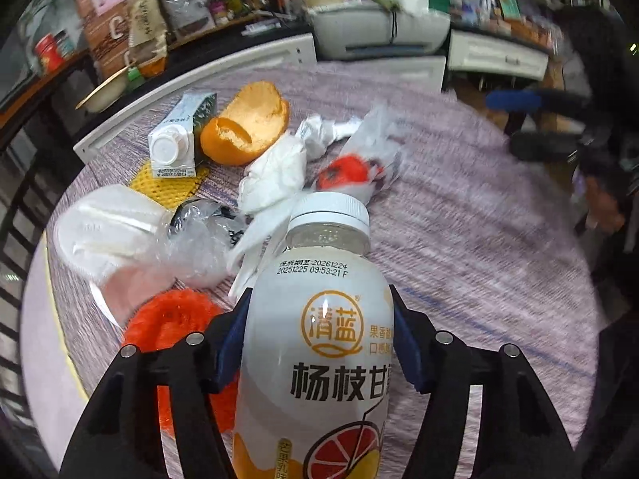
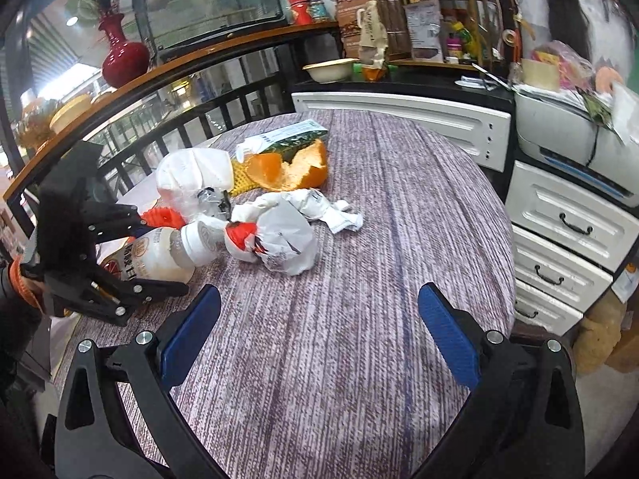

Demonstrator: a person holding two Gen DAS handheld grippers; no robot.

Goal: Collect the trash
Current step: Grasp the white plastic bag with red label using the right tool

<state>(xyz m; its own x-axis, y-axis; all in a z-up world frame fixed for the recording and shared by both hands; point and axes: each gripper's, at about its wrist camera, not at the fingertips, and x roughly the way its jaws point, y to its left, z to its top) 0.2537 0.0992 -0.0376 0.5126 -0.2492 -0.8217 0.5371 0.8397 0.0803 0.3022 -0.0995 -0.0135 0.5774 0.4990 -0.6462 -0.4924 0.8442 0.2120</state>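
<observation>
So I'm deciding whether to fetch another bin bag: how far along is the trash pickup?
Barely started: nothing looks binned, and no bin is in view. In hand: the left claw has the drink bottle between its pads. The right claw is open and empty. Left on the table: orange peel, carton, crumpled paper, plastic bags.

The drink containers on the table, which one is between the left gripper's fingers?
The white-capped bottle with the grapefruit label; the small carton lies apart, beside the orange peel.

Bottle [image 1: 319, 343] glossy plastic; table [image 2: 359, 319] covered in rough woven cloth; tissues [image 1: 275, 175] crumpled matt paper.
</observation>
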